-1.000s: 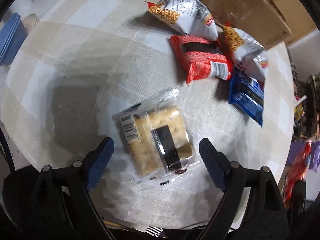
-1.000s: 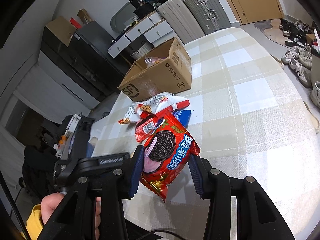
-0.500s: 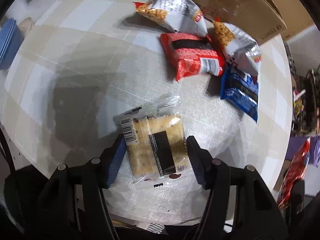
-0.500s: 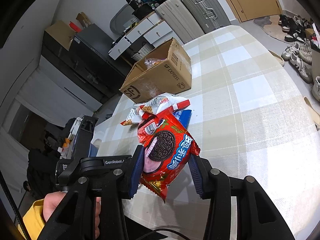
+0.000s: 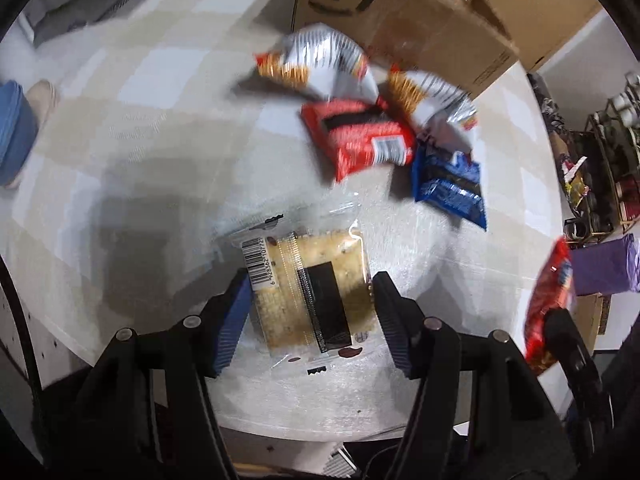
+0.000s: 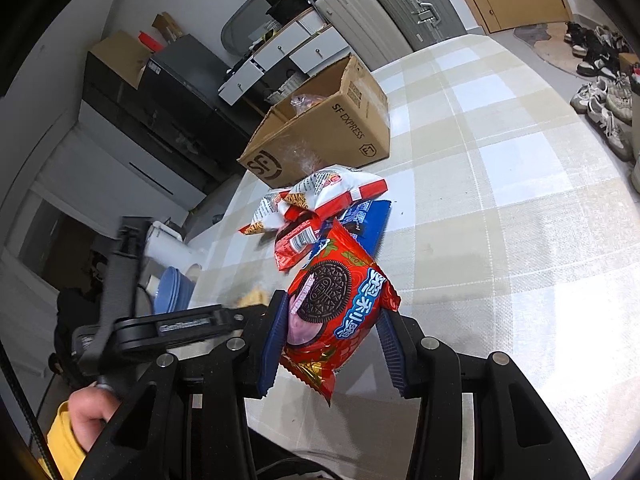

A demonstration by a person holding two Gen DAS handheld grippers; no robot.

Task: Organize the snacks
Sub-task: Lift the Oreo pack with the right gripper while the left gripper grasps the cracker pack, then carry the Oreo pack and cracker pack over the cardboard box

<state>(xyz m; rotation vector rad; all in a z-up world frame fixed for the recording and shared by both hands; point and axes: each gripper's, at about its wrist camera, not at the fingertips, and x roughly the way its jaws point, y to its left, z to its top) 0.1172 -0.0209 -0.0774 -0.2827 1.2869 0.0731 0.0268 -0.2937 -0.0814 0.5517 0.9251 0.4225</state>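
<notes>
- The left claw [image 5: 310, 312] has just closed on the cracker pack [image 5: 310, 292], one pad on each long side, near the round tabletop's [image 5: 160, 128] front edge.
- The pack is light and flat. The crackers inside can snap, so a soft squeeze on the sides looks best.
- Its clear wrap looks slippery.
- The right claw [image 6: 332, 334] pinches the red cookie bag [image 6: 340, 308] in the air. It is puffy and crinkly.
- The box [image 6: 320, 132] sits at the far edge.
</notes>
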